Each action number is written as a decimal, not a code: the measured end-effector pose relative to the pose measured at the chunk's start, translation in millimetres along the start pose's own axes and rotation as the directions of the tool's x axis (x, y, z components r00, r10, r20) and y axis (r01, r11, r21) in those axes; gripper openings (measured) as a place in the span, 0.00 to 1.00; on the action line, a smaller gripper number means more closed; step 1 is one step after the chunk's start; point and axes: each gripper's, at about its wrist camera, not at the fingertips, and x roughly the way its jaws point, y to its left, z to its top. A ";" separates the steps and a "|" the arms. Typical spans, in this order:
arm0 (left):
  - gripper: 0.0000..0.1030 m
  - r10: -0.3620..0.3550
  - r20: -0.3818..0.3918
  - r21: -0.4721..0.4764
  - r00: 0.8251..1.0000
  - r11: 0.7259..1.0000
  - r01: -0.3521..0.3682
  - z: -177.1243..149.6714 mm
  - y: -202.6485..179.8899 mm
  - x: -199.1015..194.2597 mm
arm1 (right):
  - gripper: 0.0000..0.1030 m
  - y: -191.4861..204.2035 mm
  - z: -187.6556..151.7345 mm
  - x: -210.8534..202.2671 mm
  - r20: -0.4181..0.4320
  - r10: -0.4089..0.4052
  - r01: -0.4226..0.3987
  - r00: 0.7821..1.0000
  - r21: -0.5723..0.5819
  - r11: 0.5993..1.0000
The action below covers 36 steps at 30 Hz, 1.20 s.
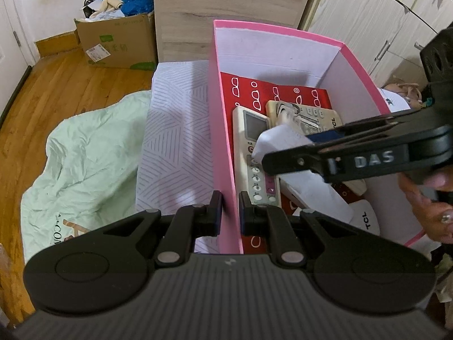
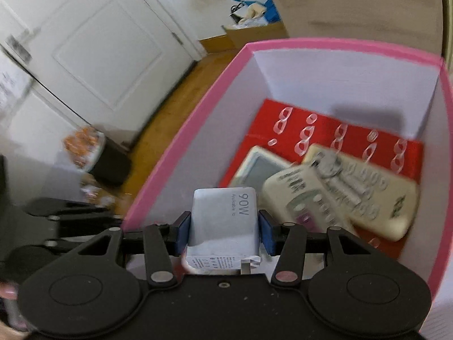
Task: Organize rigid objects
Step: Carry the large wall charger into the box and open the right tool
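A pink box (image 1: 218,130) with white inner walls stands on the bed. My left gripper (image 1: 230,212) is shut on the box's near left wall, one finger outside and one inside. On a red patterned case (image 1: 271,90) in the box lie a white remote with a screen (image 1: 249,130) and a cream remote (image 1: 320,116). My right gripper (image 1: 294,147) reaches in from the right over the box, shut on a white charger (image 1: 280,138). In the right wrist view the charger (image 2: 223,218), marked 90W, sits between the blue pads of that gripper (image 2: 223,226), above the box (image 2: 181,147) and the remotes (image 2: 368,195).
The box rests on a striped bedsheet (image 1: 175,130). A pale green quilt (image 1: 85,155) lies on the wooden floor (image 1: 70,85), with a filled cardboard carton (image 1: 119,42) behind. Wardrobe doors (image 1: 382,22) rise at the right. A hand (image 1: 430,198) holds the right gripper. A white door (image 2: 99,42) stands left.
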 end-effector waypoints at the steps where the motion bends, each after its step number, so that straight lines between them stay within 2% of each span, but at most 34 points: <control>1: 0.10 -0.004 0.000 -0.008 1.000 1.000 0.004 -0.3 0.9 0.4 | 0.54 1.1 1.1 1.7 0.002 -0.018 0.018 1.000 -0.003 1.000; 3: 0.10 -0.008 0.002 -0.016 1.000 1.000 0.008 -1.2 1.9 0.3 | 0.55 1.3 0.4 0.8 0.008 -0.027 0.027 1.000 -0.001 1.000; 6: 0.10 -0.004 0.001 -0.016 1.000 1.000 0.004 -1.5 0.9 -0.3 | 0.58 0.0 -7.1 -18.9 0.118 -0.009 0.010 0.993 -0.010 1.000; 10: 0.11 -0.001 -0.002 -0.014 1.000 1.000 0.001 0.1 -0.5 -0.2 | 0.59 -5.7 -23.0 -48.9 0.188 0.074 -0.076 0.979 0.003 0.997; 12: 0.11 -0.005 -0.001 -0.014 1.000 1.000 0.005 0.4 0.3 0.5 | 0.59 -1.2 -34.1 -61.6 0.222 0.049 -0.041 0.974 -0.040 0.998; 14: 0.12 -0.009 -0.011 -0.027 1.000 1.000 0.009 0.3 2.4 2.0 | 0.59 6.7 -47.6 -72.8 0.295 -0.033 0.063 0.955 -0.094 0.994; 16: 0.12 -0.003 -0.008 -0.034 1.000 0.999 0.003 -1.4 4.2 1.9 | 0.59 7.1 -61.0 -80.5 0.329 -0.069 0.107 0.942 -0.099 0.989; 22: 0.14 0.001 0.001 -0.025 1.000 1.000 -0.001 -4.8 -0.5 -5.1 | 0.59 8.9 -82.1 -101.4 0.370 -0.065 0.118 0.927 -0.124 0.985; 27: 0.18 0.016 0.006 -0.007 1.000 1.000 -0.016 -11.3 -5.8 -14.3 | 0.59 15.0 -98.1 -103.7 0.404 -0.105 0.167 0.909 -0.121 0.979; 32: 0.23 0.031 0.037 0.000 0.999 1.000 -0.031 -19.8 -9.1 -31.6 | 0.59 25.6 -110.8 -109.5 0.421 -0.105 0.179 0.901 -0.139 0.974; 36: 0.26 0.059 0.097 0.008 0.994 0.998 -0.060 -27.6 -13.9 -51.8 | 0.59 35.4 -118.8 -121.1 0.447 -0.107 0.198 0.888 -0.163 0.966</control>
